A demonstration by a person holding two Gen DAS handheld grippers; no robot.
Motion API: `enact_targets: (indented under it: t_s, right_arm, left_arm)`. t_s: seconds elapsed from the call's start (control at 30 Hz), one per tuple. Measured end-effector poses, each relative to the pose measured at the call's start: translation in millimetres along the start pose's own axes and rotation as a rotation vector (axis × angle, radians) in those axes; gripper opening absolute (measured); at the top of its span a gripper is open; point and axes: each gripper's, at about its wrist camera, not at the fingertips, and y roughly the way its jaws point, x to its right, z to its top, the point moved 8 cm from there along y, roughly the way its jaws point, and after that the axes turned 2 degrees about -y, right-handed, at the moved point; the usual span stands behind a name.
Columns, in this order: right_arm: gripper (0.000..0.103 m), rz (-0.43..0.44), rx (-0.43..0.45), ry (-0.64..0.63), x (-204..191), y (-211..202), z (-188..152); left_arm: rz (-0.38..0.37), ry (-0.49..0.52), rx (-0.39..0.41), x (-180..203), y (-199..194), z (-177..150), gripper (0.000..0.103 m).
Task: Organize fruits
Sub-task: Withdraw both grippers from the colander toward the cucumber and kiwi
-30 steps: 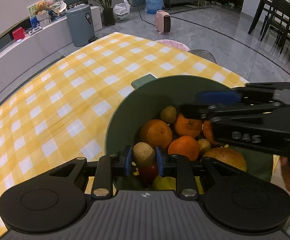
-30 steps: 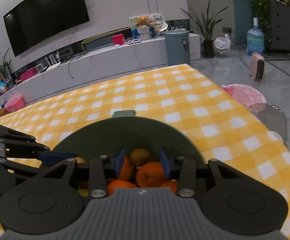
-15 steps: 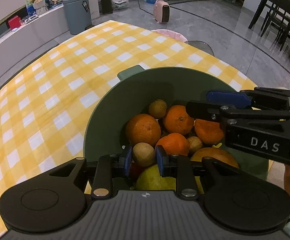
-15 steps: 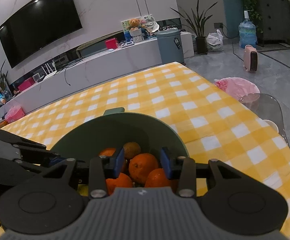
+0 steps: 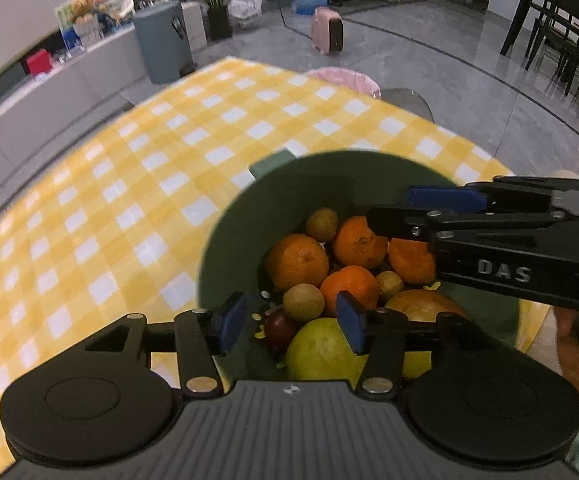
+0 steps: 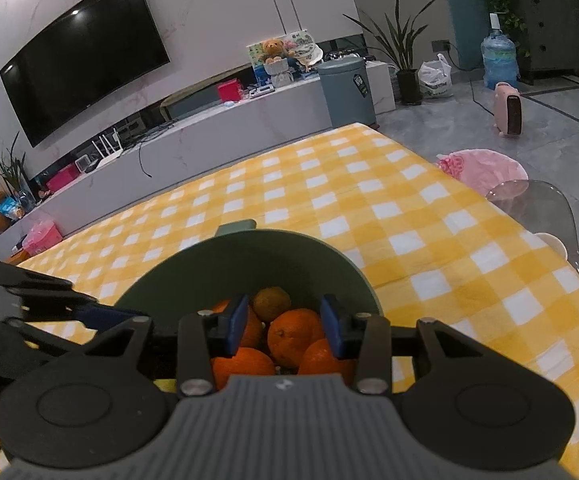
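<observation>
A dark green bowl (image 5: 229,248) on the yellow checked cloth holds several oranges (image 5: 296,261), small brown kiwis, a green pear (image 5: 321,352), a dark red fruit (image 5: 277,330) and a big tan fruit (image 5: 421,304). My left gripper (image 5: 289,322) hangs over the bowl's near side with its jaws opening. A brown kiwi (image 5: 303,301) lies loose on the pile just beyond its pads, touching neither. My right gripper (image 6: 284,326) hovers over the bowl (image 6: 229,264) from the other side, partly open and empty, with oranges (image 6: 291,336) below it. It also reaches in from the right in the left wrist view.
The checked tablecloth (image 6: 409,208) spreads beyond and right of the bowl, and its edge drops to a grey floor. A pink cushioned seat (image 6: 481,166) and a clear chair stand by that edge. A hand (image 5: 577,344) grips the right tool.
The left jaws have opened and let go of the brown kiwi, which now rests on the fruit in the bowl. The left gripper has pulled back slightly. The right gripper has barely moved.
</observation>
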Motion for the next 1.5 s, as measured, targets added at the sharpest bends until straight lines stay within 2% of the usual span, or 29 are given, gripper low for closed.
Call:
enact_targets:
  t_s: [0.13,0.2,0.3,0.4,0.53,0.77,0.9,1.0,1.13,1.2,1.27,1.33,1.5]
  right_arm:
    - [0.041,0.030,0.051,-0.025,-13.2,-12.9,5.7]
    - [0.050,0.050,0.077,-0.040,-22.5,-19.7,7.6]
    - [0.050,0.100,0.111,-0.074,-42.9,-30.5,9.2]
    - [0.050,0.152,0.142,-0.123,-67.2,-40.2,6.7]
    - [0.050,0.229,0.155,-0.190,-102.4,-49.8,-4.8]
    - [0.050,0.345,0.161,-0.307,-152.9,-62.8,-32.0]
    - [0.050,0.420,0.121,-0.331,-178.7,-63.4,-53.0]
    - [0.050,0.469,0.047,-0.335,-195.3,-56.4,-77.3]
    - [0.052,0.475,-0.057,-0.391,-212.1,-40.4,-109.2]
    - [0.060,0.463,-0.079,-0.431,-218.8,-33.6,-117.7]
    - [0.061,0.457,-0.093,-0.478,-227.4,-26.8,-122.2]
    - [0.068,0.455,-0.114,-0.524,-236.7,-17.6,-124.2]
    - [0.069,0.461,-0.160,-0.670,-253.2,3.2,-131.7]
  left_arm:
    - [0.030,-0.014,0.055,-5.2,-33.8,-0.2,0.061]
    - [0.053,-0.021,0.083,-10.2,-52.6,-3.4,0.065]
    - [0.090,-0.033,0.108,-18.7,-78.7,-13.9,0.066]
    - [0.131,-0.053,0.101,-32.7,-95.7,-33.5,0.066]
    - [0.201,-0.127,0.075,-56.4,-109.7,-67.4,0.066]
    - [0.265,-0.257,0.028,-81.7,-129.1,-133.6,0.066]
    - [0.290,-0.298,-0.006,-86.7,-133.3,-169.1,0.066]
    - [0.310,-0.295,-0.037,-90.0,-134.1,-191.9,0.066]
    - [0.322,-0.315,-0.052,-97.9,-136.2,-214.8,0.066]
    - [0.325,-0.322,-0.038,-102.8,-137.9,-218.3,0.066]
    - [0.316,-0.325,-0.010,-105.3,-141.4,-216.6,0.066]
    - [0.303,-0.333,0.014,-106.9,-142.4,-214.1,0.066]
    - [0.269,-0.359,0.066,-113.3,-142.8,-208.7,0.066]
